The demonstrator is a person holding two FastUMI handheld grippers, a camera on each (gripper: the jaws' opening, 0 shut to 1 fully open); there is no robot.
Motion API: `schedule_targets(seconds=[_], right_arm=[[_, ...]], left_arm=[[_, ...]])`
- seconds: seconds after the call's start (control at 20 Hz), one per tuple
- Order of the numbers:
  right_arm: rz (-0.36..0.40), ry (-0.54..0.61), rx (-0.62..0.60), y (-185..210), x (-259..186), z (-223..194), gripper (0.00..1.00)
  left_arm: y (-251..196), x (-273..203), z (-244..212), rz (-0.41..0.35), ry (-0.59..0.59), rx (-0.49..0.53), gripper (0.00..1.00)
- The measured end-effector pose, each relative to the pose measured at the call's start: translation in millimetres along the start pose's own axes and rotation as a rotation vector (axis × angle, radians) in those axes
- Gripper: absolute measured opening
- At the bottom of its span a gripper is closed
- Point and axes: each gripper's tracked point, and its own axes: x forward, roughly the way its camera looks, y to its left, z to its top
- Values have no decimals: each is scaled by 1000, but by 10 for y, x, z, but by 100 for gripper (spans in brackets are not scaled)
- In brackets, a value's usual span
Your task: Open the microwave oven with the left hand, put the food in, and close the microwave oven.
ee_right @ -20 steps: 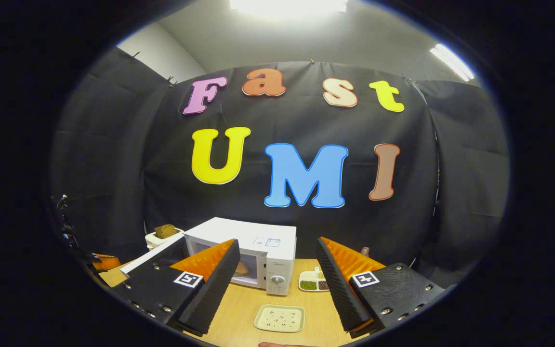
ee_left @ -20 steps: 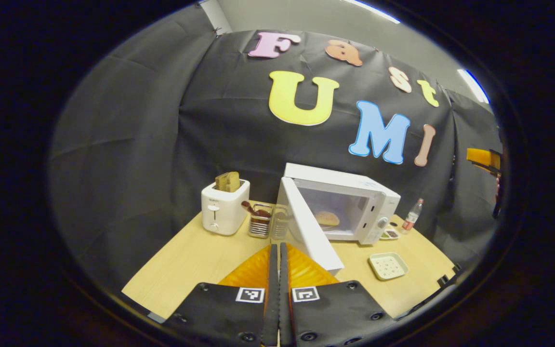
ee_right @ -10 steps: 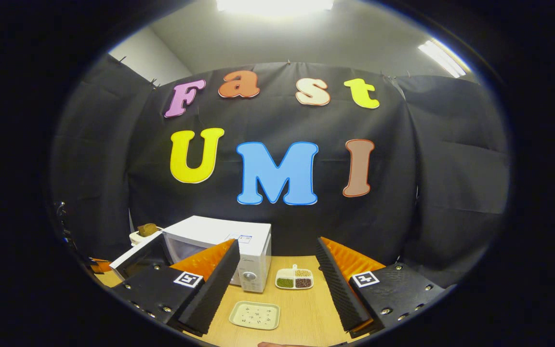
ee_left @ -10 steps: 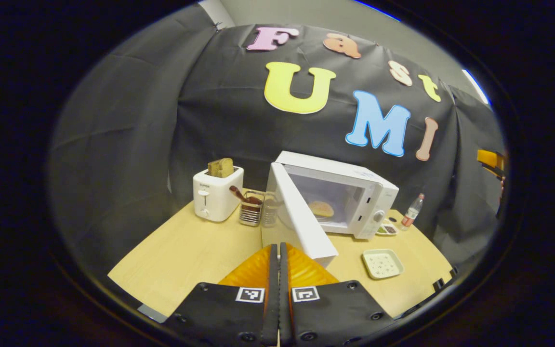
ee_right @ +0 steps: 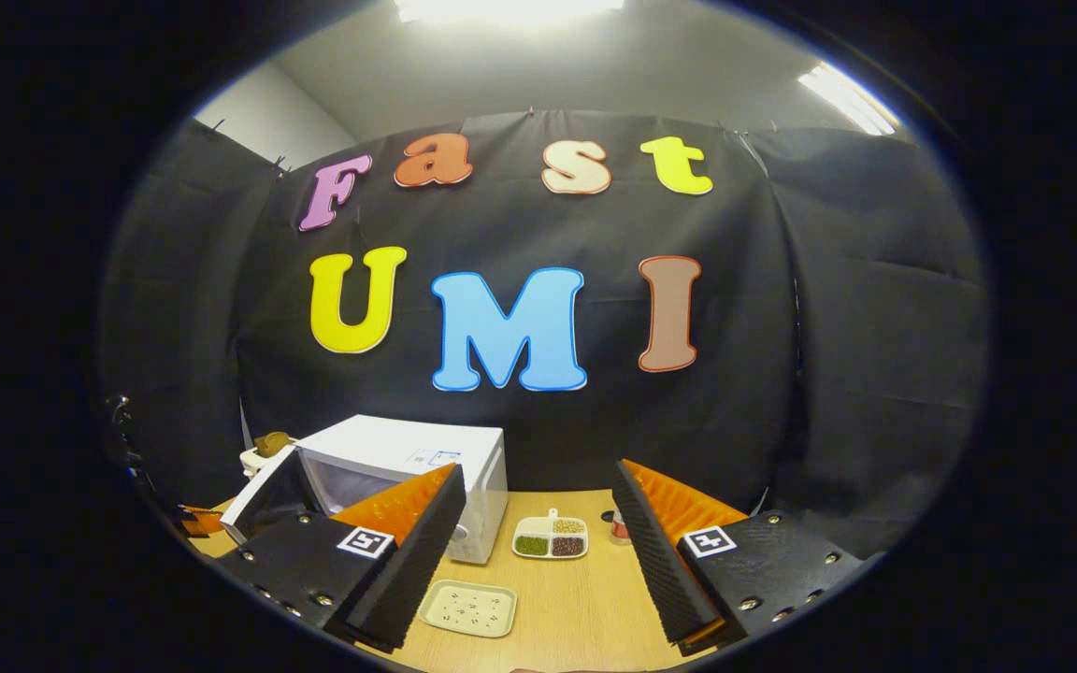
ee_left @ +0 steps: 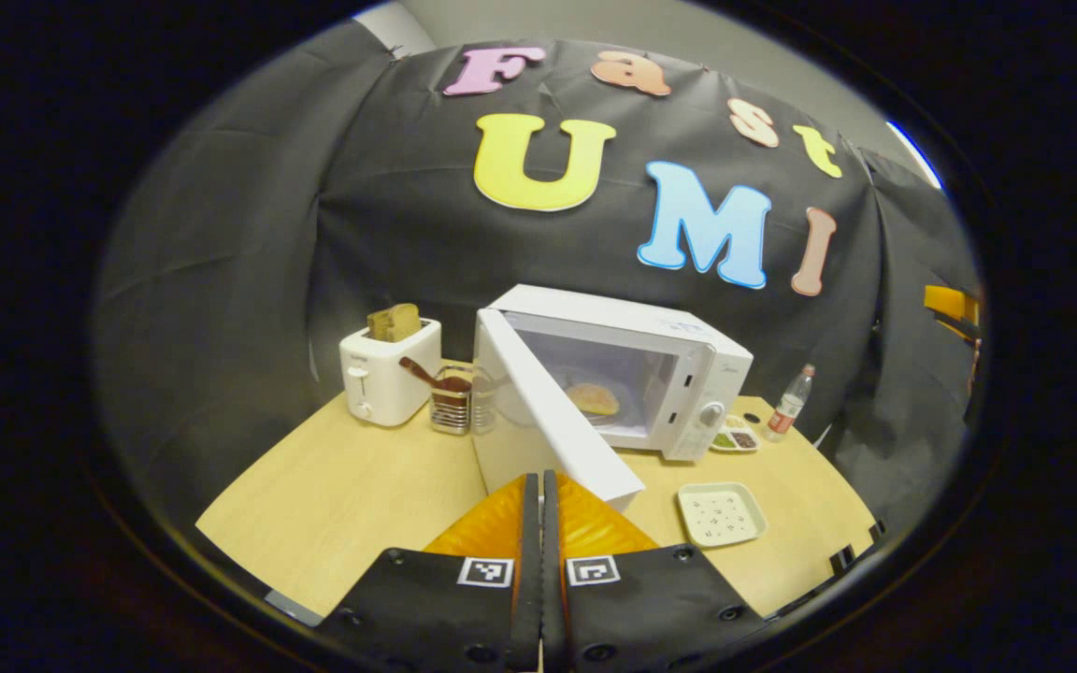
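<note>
The microwave is seen standing toward the back of the worktop with its door swung out on the left-hand hinge, and the food, a flat golden piece, is already lying inside the cavity. From that it is judged that the opening and loading steps are done and only the closing is left.

In the left gripper view the left claw is held just in front of the free edge of the door, its two fingers pressed flat together with nothing between them (a closed claw makes a blunt pusher, which is probably why it is held so). Whether it touches the door cannot be told.

In the right gripper view the right claw is held well back from the microwave, its fingers spread wide and gripping nothing, apparently kept out of the door's swing. Below it on the worktop a pale square tray is lying bare, presumably the one the food came from, and a divided dish is set just beside the microwave.

A toaster with bread in it and a wire holder are placed left of the door's hinge side, clear of its closing arc. A small bottle is standing to the right.
</note>
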Motion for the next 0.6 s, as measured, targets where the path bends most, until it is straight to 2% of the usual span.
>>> schedule_targets(seconds=[0.25,0.6], right_arm=[[-27,1,29,-291,97,14,97],[-30,8,25,-454,261,69,97]], left_arm=[[-449,254,62,-79,14,10,7],[-996,653,203,-204,34,63,7]])
